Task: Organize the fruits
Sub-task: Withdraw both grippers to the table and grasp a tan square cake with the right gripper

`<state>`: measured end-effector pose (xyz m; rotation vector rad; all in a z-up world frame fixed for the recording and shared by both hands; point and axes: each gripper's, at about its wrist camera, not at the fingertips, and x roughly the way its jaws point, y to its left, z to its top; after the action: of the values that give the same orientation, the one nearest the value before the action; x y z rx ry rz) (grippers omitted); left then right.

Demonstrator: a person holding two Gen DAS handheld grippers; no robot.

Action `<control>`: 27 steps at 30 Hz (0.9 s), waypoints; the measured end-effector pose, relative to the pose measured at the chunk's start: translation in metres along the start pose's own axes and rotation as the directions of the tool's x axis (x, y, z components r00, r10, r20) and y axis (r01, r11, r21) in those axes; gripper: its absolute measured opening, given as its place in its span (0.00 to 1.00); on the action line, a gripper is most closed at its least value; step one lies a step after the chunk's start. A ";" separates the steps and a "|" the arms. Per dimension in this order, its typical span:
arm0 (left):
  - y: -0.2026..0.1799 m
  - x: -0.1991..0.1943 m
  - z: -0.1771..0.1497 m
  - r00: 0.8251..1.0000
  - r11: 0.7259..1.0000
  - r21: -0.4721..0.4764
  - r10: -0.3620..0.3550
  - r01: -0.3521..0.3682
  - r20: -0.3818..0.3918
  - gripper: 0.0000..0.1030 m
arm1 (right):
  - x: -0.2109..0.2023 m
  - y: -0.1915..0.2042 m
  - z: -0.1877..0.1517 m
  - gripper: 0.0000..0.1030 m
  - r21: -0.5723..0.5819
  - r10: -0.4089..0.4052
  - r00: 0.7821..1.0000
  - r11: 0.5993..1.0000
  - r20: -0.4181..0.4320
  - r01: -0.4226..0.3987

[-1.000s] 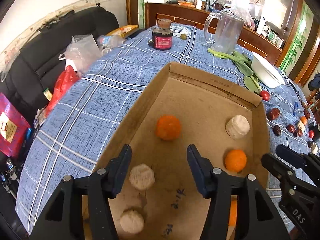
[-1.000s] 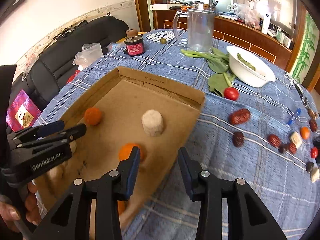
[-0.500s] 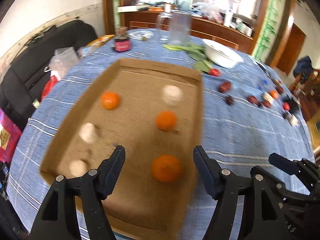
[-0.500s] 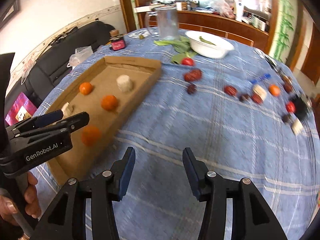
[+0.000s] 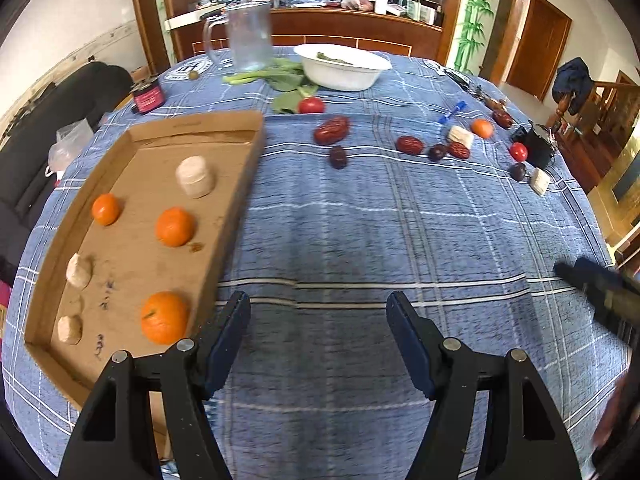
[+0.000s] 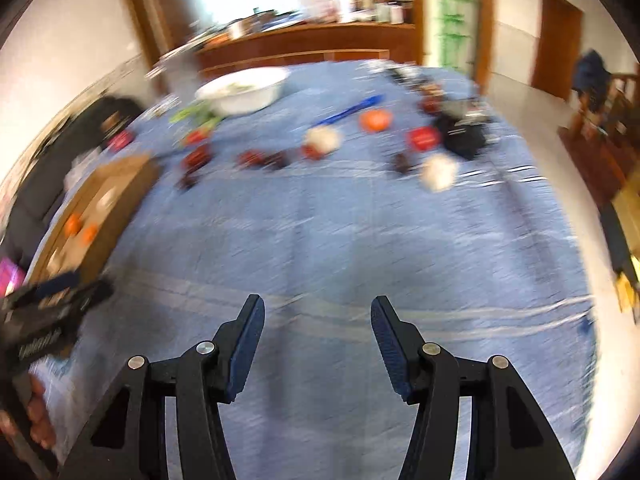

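Note:
A shallow cardboard tray [image 5: 244,184] lies at the left of the blue checked table and holds three oranges [image 5: 174,226] and three pale white pieces [image 5: 195,177]. Red dates [image 5: 331,130], dark fruits [image 5: 338,157], small tomatoes [image 5: 311,105], one orange [image 5: 481,128] and white pieces [image 5: 460,136] lie scattered across the far table. My left gripper [image 5: 318,312] is open and empty over bare cloth right of the tray. My right gripper [image 6: 317,316] is open and empty over the middle of the table; its view is blurred. The tray also shows there [image 6: 120,184].
A white bowl [image 5: 342,68] with greens beside it, a clear jug [image 5: 248,36] and a small dark jar [image 5: 148,96] stand at the far side. A black device [image 5: 536,148] sits near the right edge. A black sofa [image 5: 40,128] is beyond the left edge.
Both grippers have swung right, away from the tray, and pulled back. The tray has shifted to the left of both views. Both stay open and empty.

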<state>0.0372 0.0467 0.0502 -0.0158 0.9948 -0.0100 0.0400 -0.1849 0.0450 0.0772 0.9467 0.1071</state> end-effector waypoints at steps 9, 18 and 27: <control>-0.024 0.021 0.024 0.999 0.997 0.066 0.046 -0.044 -0.024 0.67 | 0.045 -0.085 0.063 0.58 0.095 -0.076 0.997 0.993 0.014 0.074; -0.020 0.058 0.063 0.998 0.999 0.028 0.042 -0.040 -0.054 0.68 | 0.092 -0.098 0.084 0.51 0.061 -0.057 0.998 0.996 -0.015 0.058; -0.009 0.098 0.095 0.997 0.999 -0.046 0.011 -0.014 -0.070 0.68 | 0.073 -0.087 0.082 0.24 0.009 0.002 0.999 1.000 0.050 -0.002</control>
<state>0.1706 0.0366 0.0198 -0.0522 1.0647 0.0245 0.1542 -0.2631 0.0241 0.0890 0.8977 0.1020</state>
